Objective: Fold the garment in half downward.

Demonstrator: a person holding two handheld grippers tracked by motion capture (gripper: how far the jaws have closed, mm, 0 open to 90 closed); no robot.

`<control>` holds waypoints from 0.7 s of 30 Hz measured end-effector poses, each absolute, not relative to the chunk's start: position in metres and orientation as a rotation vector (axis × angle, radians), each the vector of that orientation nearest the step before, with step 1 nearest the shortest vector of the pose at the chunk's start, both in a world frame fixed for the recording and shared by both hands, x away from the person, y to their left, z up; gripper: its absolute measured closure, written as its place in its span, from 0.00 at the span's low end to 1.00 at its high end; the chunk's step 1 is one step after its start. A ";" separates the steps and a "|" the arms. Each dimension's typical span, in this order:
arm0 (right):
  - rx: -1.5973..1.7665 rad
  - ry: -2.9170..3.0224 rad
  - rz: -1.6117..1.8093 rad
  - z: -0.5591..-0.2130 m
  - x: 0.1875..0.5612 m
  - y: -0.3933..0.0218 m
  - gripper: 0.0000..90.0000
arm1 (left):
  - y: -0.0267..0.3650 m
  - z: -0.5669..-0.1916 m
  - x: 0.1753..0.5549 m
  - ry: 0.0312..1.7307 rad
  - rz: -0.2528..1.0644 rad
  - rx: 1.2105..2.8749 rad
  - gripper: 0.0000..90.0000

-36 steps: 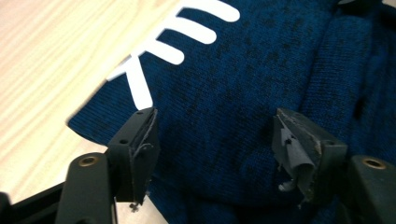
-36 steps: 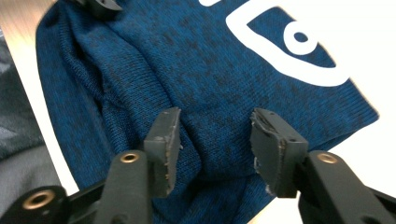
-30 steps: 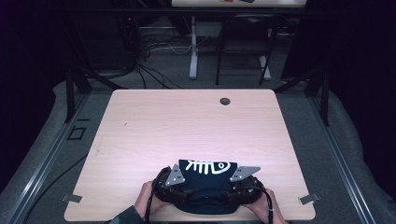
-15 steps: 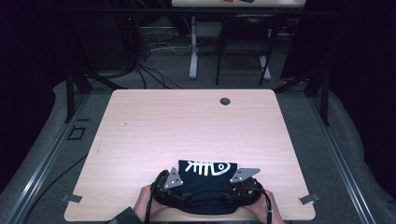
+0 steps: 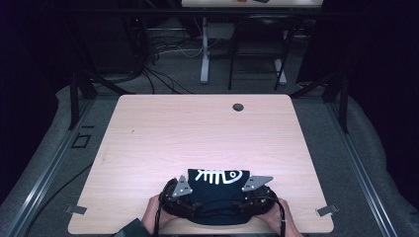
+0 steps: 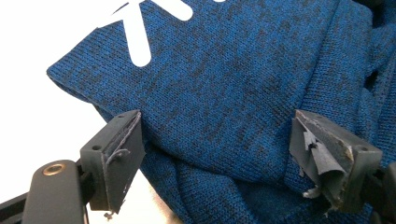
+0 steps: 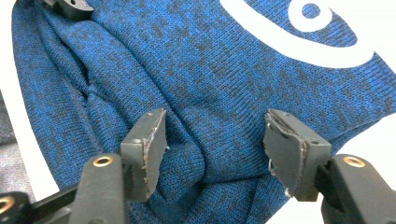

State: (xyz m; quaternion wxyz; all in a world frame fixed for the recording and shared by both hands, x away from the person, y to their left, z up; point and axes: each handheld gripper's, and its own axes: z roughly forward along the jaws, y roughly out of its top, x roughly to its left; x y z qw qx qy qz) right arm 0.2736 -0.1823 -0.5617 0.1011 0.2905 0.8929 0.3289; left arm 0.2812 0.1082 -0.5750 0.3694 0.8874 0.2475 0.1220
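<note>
Folded blue knit (image 5: 217,197) at desk (image 5: 197,133) near edge; left claw (image 6: 215,154) and right claw (image 7: 212,149) both wide, straddling its ends, probably lining up a two-sided pinch

Bright overhead light on the table (image 5: 148,148), dark surroundings; blown-out white tabletop behind sharp close-up knit.

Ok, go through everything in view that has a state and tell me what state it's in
Blue knit garment: folded, lying at the table's near edge, white fish-bone print facing up.
Left tongs: open, jaws either side of the fabric, not clamped.
Right tongs: open, jaws over the fabric, not clamped.
Table: bare wood beyond the garment.
</note>
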 end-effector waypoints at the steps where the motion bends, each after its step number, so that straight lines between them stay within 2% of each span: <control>1: 0.871 2.635 0.983 -0.562 0.273 -0.183 0.39 | 0.109 -0.574 0.282 0.640 0.308 2.277 0.20; 4: 0.875 2.637 1.024 -0.561 0.272 -0.184 0.23 | 0.113 -0.570 0.285 0.655 0.281 2.262 0.15; 7: 0.870 2.634 1.016 -0.558 0.271 -0.184 0.17 | 0.119 -0.563 0.285 0.678 0.297 2.234 0.12; 11: 0.875 2.580 1.045 -0.547 0.268 -0.191 0.16 | 0.130 -0.553 0.287 0.711 0.347 2.194 0.07; 21: 0.999 2.434 1.057 -0.534 0.272 -0.227 0.14 | 0.174 -0.549 0.301 0.869 0.470 2.133 0.06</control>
